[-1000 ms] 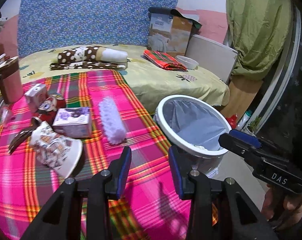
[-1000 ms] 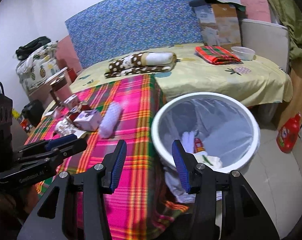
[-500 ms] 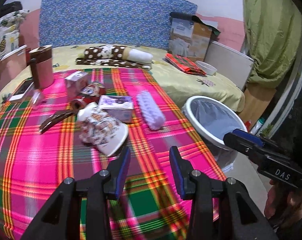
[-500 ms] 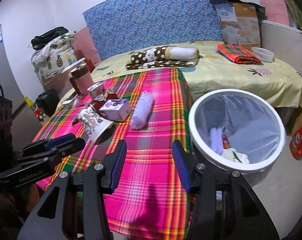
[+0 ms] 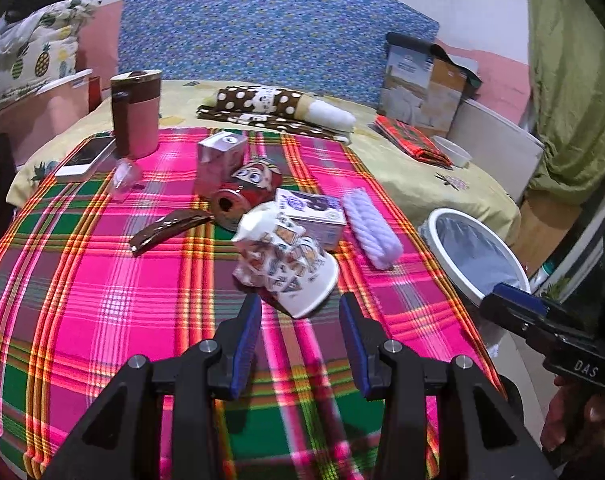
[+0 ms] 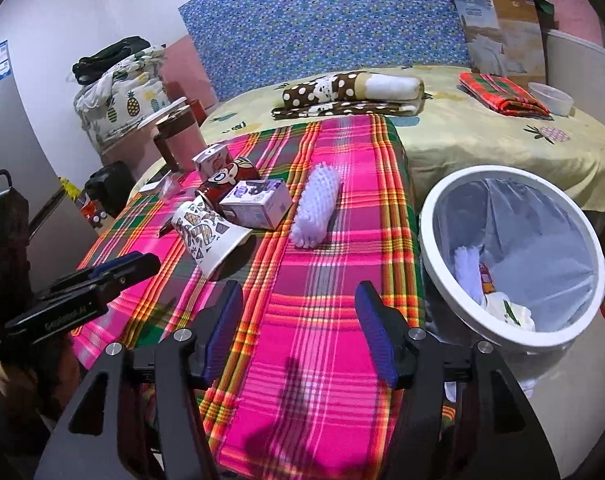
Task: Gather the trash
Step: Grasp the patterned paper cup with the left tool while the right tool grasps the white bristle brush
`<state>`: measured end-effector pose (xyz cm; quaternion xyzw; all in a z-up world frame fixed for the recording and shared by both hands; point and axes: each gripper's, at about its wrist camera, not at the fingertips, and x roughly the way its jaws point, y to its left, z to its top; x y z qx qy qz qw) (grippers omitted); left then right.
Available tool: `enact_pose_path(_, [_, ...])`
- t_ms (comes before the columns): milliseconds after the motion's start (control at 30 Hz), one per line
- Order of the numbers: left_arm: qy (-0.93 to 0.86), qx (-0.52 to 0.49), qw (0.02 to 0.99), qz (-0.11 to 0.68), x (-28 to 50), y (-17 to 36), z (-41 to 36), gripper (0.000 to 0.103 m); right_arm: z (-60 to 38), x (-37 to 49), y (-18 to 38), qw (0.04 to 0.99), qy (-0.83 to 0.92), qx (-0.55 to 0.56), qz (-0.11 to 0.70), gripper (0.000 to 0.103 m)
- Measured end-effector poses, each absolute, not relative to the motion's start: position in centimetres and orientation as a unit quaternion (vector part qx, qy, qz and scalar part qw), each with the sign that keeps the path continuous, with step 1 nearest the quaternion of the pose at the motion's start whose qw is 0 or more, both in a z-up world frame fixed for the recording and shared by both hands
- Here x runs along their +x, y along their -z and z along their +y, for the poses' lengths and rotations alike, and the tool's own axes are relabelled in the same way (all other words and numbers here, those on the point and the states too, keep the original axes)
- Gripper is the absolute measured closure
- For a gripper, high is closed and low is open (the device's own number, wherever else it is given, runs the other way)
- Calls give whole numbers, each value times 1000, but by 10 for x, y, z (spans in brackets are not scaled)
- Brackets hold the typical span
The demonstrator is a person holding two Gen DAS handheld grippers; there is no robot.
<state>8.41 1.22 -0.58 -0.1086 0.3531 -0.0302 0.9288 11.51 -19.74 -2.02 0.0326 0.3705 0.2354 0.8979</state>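
Looking along our left gripper (image 5: pixel 298 330), we hold it empty and parted, aimed at the crushed patterned paper cup (image 5: pixel 288 258) mid-way across the pink plaid tablecloth (image 5: pixel 82 280). From the right gripper (image 6: pixel 298 320) — jaws opening, nothing between — the white lined trash bin (image 6: pixel 434 264) waits beside the tablecloth's right edge.

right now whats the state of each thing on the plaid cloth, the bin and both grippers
patterned paper cup: on its side, crumpled
red cartoon can: on its side
purple and white carton: lying flat
pink carton: upright
white bristly roller: lying flat
white bin: open, lined, trash inside
left gripper: open, empty
right gripper: opening, empty
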Motion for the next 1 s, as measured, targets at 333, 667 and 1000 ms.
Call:
enact_pose_path(333, [18, -133, 922, 362, 104, 15, 30, 47, -190, 131, 27, 894, -230, 38, 382, 43])
enact_pose_path(667, [11, -165, 910, 381, 136, 26, 31, 45, -186, 156, 35, 890, -228, 50, 393, 43])
enact_pose_path(1000, [9, -169, 906, 387, 152, 30, 25, 45, -177, 186, 48, 882, -225, 59, 409, 43])
